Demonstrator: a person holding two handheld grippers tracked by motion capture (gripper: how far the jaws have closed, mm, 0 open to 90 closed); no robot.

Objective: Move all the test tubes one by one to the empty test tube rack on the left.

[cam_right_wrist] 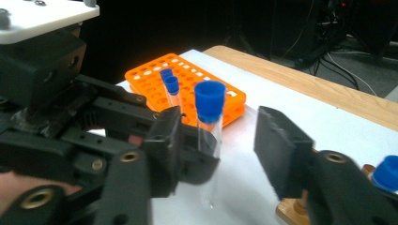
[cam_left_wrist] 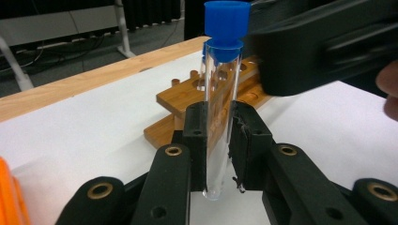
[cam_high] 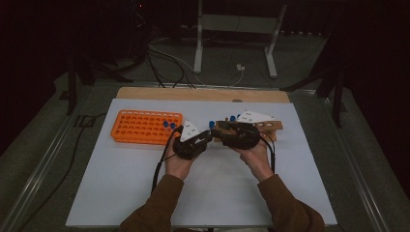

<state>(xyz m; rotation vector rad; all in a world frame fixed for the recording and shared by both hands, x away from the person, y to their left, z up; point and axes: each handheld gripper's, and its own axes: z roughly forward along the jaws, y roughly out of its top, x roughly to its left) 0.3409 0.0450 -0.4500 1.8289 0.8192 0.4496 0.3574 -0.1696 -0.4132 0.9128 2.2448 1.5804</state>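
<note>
Clear tube [cam_left_wrist: 217, 117] with blue cap [cam_left_wrist: 226, 18], orange rack [cam_high: 145, 126], black claws

Tube's [cam_left_wrist: 217, 117] middle behind left tool's [cam_left_wrist: 218, 136] pads; orange rack [cam_left_wrist: 8, 197] cut by frame edge.

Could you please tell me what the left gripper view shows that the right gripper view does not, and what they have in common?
The left gripper view alone shows the left gripper from behind, its fingers pressed on the clear tube, with the tube's rounded bottom hanging free and most of the wooden rack behind it. The right gripper view alone shows the orange rack holding two blue-capped tubes, and the right gripper with its fingers apart around the tube. Both share the held tube's blue cap and the white table sheet.
</note>
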